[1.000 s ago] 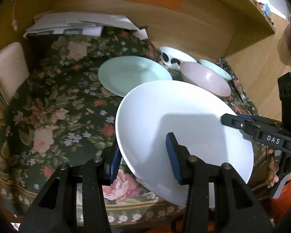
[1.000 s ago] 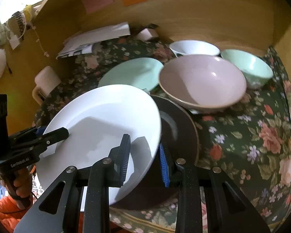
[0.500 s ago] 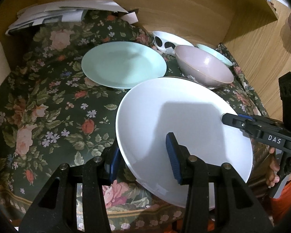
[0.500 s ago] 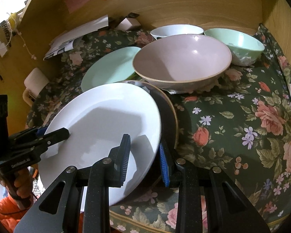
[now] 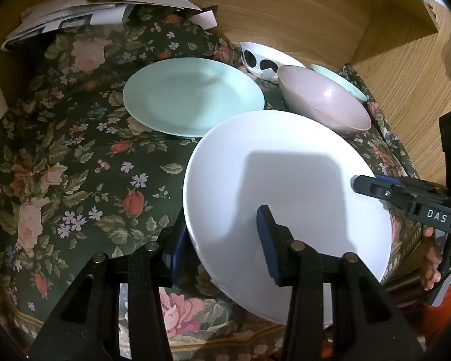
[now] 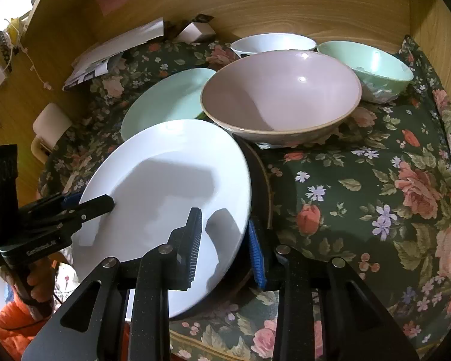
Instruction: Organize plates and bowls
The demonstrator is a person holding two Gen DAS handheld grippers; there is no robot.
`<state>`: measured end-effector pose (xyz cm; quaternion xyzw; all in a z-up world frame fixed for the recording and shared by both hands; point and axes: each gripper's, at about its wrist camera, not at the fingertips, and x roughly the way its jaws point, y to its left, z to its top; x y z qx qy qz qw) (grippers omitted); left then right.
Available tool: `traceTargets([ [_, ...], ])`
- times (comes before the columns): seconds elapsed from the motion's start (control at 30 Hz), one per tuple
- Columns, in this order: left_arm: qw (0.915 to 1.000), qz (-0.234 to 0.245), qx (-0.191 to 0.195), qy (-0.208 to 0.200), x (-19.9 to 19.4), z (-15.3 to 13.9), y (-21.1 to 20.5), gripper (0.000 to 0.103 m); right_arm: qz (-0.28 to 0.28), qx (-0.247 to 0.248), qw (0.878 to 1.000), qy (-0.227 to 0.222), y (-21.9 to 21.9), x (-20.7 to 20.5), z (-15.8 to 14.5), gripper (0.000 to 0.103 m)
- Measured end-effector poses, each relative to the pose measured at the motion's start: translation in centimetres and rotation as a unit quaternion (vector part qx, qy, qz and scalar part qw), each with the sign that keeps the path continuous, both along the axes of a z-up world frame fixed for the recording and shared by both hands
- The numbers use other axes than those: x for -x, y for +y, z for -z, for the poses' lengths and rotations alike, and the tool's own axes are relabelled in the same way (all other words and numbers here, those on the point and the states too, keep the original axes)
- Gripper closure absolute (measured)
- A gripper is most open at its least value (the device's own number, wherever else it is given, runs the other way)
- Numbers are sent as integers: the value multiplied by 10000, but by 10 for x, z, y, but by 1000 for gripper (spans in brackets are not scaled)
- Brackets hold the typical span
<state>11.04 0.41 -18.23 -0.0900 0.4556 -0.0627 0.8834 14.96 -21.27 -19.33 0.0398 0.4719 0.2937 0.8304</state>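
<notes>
Worktop [image 5: 75, 150] is covered by a floral cloth. White plate [image 5: 285, 186] is gripped at opposite rims by left tool [image 5: 222, 240] and right tool [image 6: 225, 237], over a dark plate [image 6: 260, 186]. Green plate [image 5: 192, 102], pink bowl [image 6: 279, 90], green bowl [image 6: 372, 66] and white bowl [image 6: 270, 43] are set behind.

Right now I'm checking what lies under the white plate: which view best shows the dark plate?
The right wrist view: the dark plate shows as a dark crescent with a pale rim right of the white plate. In the left wrist view the white plate covers it almost entirely.
</notes>
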Motion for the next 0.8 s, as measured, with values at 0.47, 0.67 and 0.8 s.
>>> traceTargets([
  [0.47,9998,86,-185,21,-5,3,-8,59,176,341,9978,-536,-8,11,-21,60],
  [0.67,9991,-104,-352,-230,-1,-11,2,44,165,273,9962,-813,-6,13,-35,48],
  [0.8,9973,-256,-450,-521,5,-29,11,34,146,233,9941,-1051,-1,11,-47,43],
])
